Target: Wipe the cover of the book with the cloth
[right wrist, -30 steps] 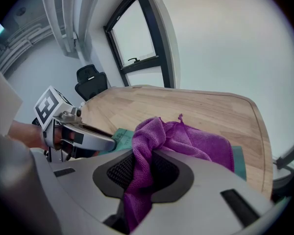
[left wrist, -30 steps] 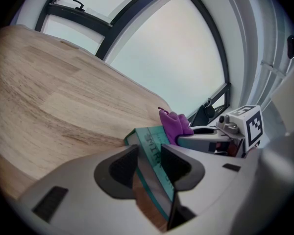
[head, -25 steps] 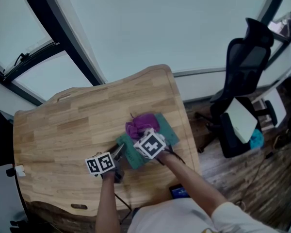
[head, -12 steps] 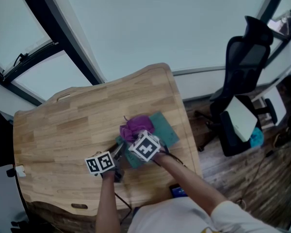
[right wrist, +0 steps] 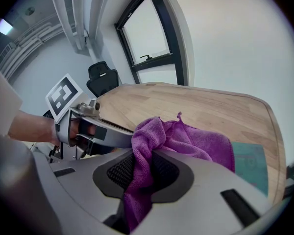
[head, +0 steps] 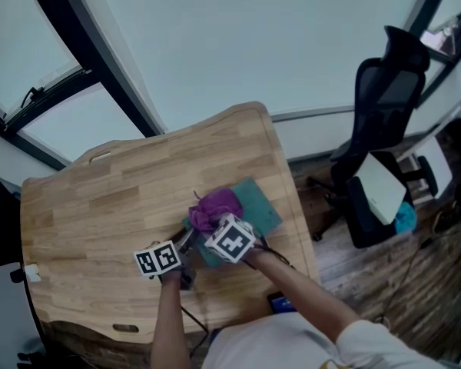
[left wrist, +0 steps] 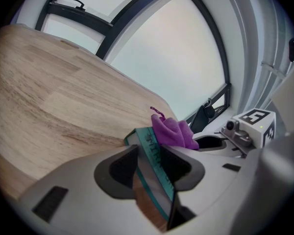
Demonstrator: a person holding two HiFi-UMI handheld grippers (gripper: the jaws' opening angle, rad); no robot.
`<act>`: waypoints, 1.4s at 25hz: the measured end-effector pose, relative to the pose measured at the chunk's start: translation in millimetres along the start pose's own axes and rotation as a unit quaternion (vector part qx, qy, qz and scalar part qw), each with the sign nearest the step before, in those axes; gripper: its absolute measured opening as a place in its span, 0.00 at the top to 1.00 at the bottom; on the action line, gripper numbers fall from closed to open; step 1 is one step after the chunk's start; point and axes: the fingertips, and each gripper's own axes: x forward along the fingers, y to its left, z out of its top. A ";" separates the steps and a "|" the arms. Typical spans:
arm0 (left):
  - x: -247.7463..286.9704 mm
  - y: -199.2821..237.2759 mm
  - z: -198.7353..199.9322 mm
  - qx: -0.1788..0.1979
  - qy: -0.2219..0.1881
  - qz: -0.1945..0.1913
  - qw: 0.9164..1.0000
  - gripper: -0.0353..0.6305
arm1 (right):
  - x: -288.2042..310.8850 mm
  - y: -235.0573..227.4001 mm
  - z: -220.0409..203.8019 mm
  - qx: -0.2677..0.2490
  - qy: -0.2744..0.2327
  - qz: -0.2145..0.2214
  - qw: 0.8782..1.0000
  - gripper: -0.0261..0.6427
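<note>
Left tongs [head: 189,241] clamped on near-left edge of teal book [head: 260,204], lying at right side of wooden surface [head: 100,206]. Right tongs [right wrist: 142,166] clamped on purple cloth [head: 213,206], cloth resting on book cover.

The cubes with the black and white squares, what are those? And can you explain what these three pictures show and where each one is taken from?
There is no robot here. A person holds a hand-held gripper, a two-jaw clamp, in each hand, and the marker cubes are parts of those clamps. The head view comes from a camera on the person's head, looking down at a wooden table. The other two views come from cameras that ride on each clamp and look along its jaws. On the table lies a teal book. The left hand-held gripper is clamped on the book's edge, probably to steady it. The right hand-held gripper pinches a purple cloth, which rests on the book's cover, ready for wiping.
</note>
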 end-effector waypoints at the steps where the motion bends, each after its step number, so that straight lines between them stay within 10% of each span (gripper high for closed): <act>1: 0.2 0.1 -0.1 0.000 0.000 0.000 1.000 0.72 | -0.5 1.5 -1.3 0.000 0.000 0.001 1.000 0.85; 35: 1.0 0.6 0.4 0.004 -0.003 0.000 1.000 0.72 | -21.6 32.1 -49.6 -0.029 0.020 0.008 0.999 0.85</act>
